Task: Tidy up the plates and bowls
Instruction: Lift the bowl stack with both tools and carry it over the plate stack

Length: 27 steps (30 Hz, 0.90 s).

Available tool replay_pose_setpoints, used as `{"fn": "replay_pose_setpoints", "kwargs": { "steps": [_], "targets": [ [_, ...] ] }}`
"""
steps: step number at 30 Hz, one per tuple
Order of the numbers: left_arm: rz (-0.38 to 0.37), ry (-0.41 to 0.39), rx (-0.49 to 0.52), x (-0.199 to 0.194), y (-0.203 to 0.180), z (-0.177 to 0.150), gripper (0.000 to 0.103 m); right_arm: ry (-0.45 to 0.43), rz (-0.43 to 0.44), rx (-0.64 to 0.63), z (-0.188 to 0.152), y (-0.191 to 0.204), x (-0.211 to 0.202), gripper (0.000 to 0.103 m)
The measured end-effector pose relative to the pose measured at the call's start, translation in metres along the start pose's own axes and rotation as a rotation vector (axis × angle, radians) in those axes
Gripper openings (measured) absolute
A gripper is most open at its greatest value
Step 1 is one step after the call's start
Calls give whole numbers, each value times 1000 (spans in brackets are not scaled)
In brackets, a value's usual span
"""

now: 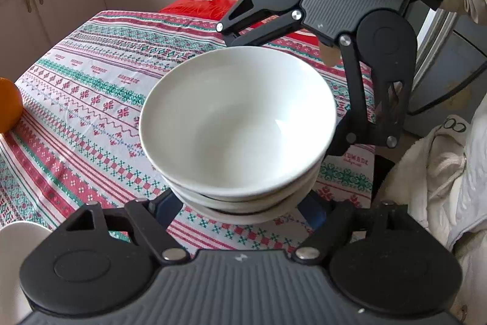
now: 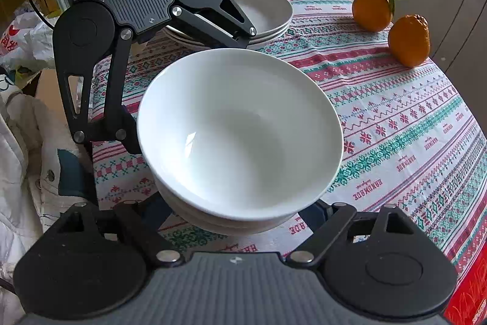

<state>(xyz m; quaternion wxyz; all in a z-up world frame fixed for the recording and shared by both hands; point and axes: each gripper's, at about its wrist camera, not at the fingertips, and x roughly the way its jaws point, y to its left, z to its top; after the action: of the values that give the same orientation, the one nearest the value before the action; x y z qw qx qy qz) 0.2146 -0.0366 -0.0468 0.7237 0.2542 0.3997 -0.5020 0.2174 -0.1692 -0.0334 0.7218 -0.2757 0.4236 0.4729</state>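
Flanking from lower frame, left gripper point(image 1: 240, 212), jaws apart about the base of the bowl stack point(image 1: 237, 124) at centre (pad contact hidden); from upper right, right gripper point(image 1: 283, 93), likewise astride. Bowls nested; next, likely a firm two-sided hold before carrying.

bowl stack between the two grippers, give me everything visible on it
The bowl stack is plain glossy white, ceramic by its look: about three nested round bowls, the top one deep and empty, with lower rims showing beneath. It sits upright on the patterned tablecloth. The left gripper and right gripper flank it from opposite sides, fingers reaching in under the rims; whether the pads press on it is hidden. Apart from it stand a stack of shallow white dishes and two oranges.
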Motion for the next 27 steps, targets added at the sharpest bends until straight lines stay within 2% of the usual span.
{"fn": "replay_pose_setpoints", "kwargs": {
  "steps": [6, 13, 19, 27],
  "targets": [
    [23, -25, -10, -19, -4, -4, 81, -4, -9, -25, 12, 8, -9, 91],
    [94, -70, -31, -54, 0, -15, 81, -26, -41, -107, 46, 21, -18, 91],
    [181, -88, -71, -85, 9, -35, 81, -51, -39, -204, 87, 27, -11, 91],
    [314, -96, -145, -123, 40, -68, 81, -83, -11, -328, 151, 21, 17, 91]
  ]
}}
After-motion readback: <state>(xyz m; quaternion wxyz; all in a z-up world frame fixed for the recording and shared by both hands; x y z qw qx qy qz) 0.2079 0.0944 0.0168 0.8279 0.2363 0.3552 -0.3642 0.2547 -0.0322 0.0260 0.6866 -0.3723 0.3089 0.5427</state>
